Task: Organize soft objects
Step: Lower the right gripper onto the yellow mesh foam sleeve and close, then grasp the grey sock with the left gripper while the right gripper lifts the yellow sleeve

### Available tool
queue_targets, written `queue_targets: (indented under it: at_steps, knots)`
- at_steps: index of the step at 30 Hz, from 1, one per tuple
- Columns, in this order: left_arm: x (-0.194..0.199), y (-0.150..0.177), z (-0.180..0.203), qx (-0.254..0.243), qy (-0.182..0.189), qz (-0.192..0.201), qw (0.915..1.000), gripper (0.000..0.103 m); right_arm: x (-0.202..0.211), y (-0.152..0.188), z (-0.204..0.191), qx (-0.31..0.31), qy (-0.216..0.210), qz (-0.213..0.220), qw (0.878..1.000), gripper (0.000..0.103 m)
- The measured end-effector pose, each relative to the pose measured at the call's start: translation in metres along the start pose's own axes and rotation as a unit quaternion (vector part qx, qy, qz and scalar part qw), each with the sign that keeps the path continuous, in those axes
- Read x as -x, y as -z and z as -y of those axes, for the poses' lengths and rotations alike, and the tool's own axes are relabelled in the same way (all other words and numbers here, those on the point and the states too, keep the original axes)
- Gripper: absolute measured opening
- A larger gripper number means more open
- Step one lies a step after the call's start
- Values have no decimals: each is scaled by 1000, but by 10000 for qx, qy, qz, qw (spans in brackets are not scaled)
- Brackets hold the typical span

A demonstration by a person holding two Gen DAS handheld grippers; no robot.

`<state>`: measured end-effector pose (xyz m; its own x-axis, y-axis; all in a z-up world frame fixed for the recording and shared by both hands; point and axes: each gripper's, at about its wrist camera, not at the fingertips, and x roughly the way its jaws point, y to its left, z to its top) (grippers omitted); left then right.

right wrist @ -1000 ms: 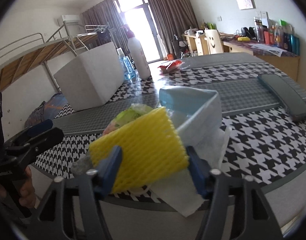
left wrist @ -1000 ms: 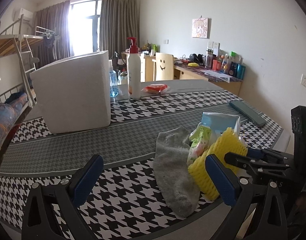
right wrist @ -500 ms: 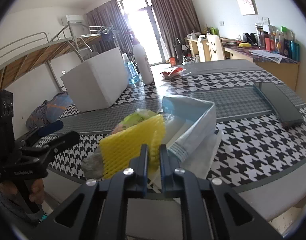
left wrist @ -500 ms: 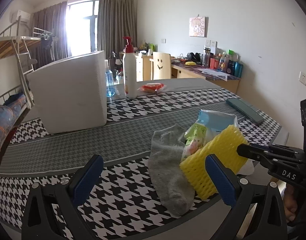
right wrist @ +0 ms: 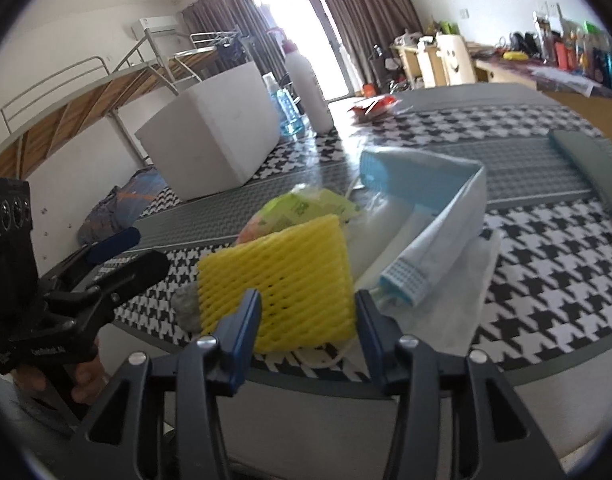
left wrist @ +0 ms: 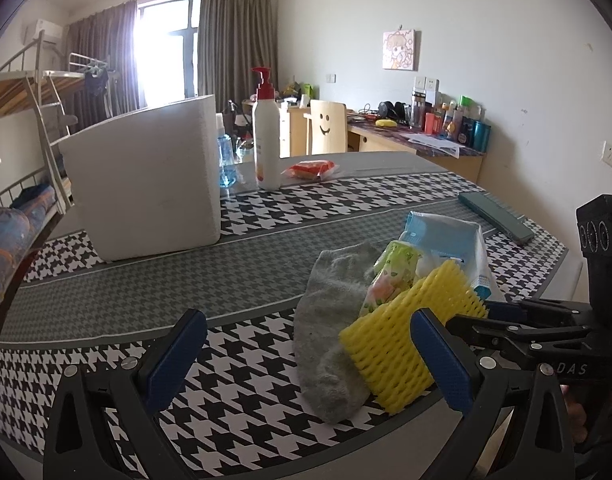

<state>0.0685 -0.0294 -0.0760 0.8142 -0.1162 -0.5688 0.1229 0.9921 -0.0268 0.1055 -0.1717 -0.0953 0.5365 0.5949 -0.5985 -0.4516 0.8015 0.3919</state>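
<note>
In the left wrist view, the left claw (left wrist: 306, 360) is hovering released over the near edge of the bench (left wrist: 226, 280), its 2 blue pads spread wide and gripping nothing. A grey sock (left wrist: 330, 320) is lying between them on the houndstooth cloth, touching a yellow foam net sleeve (left wrist: 390, 344) that is leaning against it near the bench edge. Behind the sleeve, a green snack packet (left wrist: 390, 276) and a blue tissue pack (left wrist: 446, 236) are sitting bunched together. The right claw (left wrist: 502, 320) is reaching in from the right, its fingers beside the sleeve. Farther back, a white foam box (left wrist: 146, 180), a pump bottle (left wrist: 266, 144) and a red packet (left wrist: 310, 170) are standing well apart from the pile.

In the right wrist view, the right claw (right wrist: 306, 320) is sitting released, its 2 pads flanking the lower part of the yellow foam net sleeve (right wrist: 282, 280) with a gap on each side. The blue tissue pack (right wrist: 426, 200) is lying just behind on the right, the green snack packet (right wrist: 306, 208) just behind on the left. The left claw (right wrist: 118, 256) is showing at the left, open.
</note>
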Motion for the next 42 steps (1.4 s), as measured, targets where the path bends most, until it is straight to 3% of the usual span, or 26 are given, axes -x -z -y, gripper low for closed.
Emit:
queue_targets:
  at_steps: [2, 5, 6, 17, 20, 27, 33, 36, 38, 40, 42]
  knots:
    - [-2, 0, 0, -11, -22, -21, 10000, 102, 0, 1, -1, -6, -46, -2, 10000, 51]
    - [-2, 1, 1, -27, -14, -39, 10000, 102, -1, 2, -1, -12, -120, -41, 9999, 18]
    - [-2, 1, 1, -38, -13, -34, 10000, 102, 0, 3, -1, -32, -107, -34, 9999, 14]
    - [-12, 4, 5, -133, 68, -226, 9996, 102, 48, -7, -3, -23, -60, 737, 9973, 12]
    - [-18, 5, 6, -148, 45, -350, 9993, 97, 55, -8, 3, -135, 18, 861, 9962, 12]
    - [-36, 8, 8, -224, 144, -796, 9965, 70, 60, -9, 11, -263, 173, 989, 9946, 12]
    - [-49, 13, 12, -250, 339, -1162, 9923, 55, 63, -10, 15, -327, 198, 1024, 9940, 12]
    - [-49, 13, 14, -320, 269, -1190, 9920, 48, 63, -10, 15, -336, 225, 1038, 9938, 12]
    - [-49, 13, 13, -276, 256, -1189, 9922, 37, 63, -10, 14, -342, 218, 1040, 9938, 12]
    - [-49, 12, 12, -243, 295, -1202, 9920, 19, 63, -10, 15, -335, 225, 1039, 9938, 12]
    - [-49, 11, 14, -288, 332, -1215, 9916, 12, 62, -10, 15, -340, 201, 1038, 9938, 12]
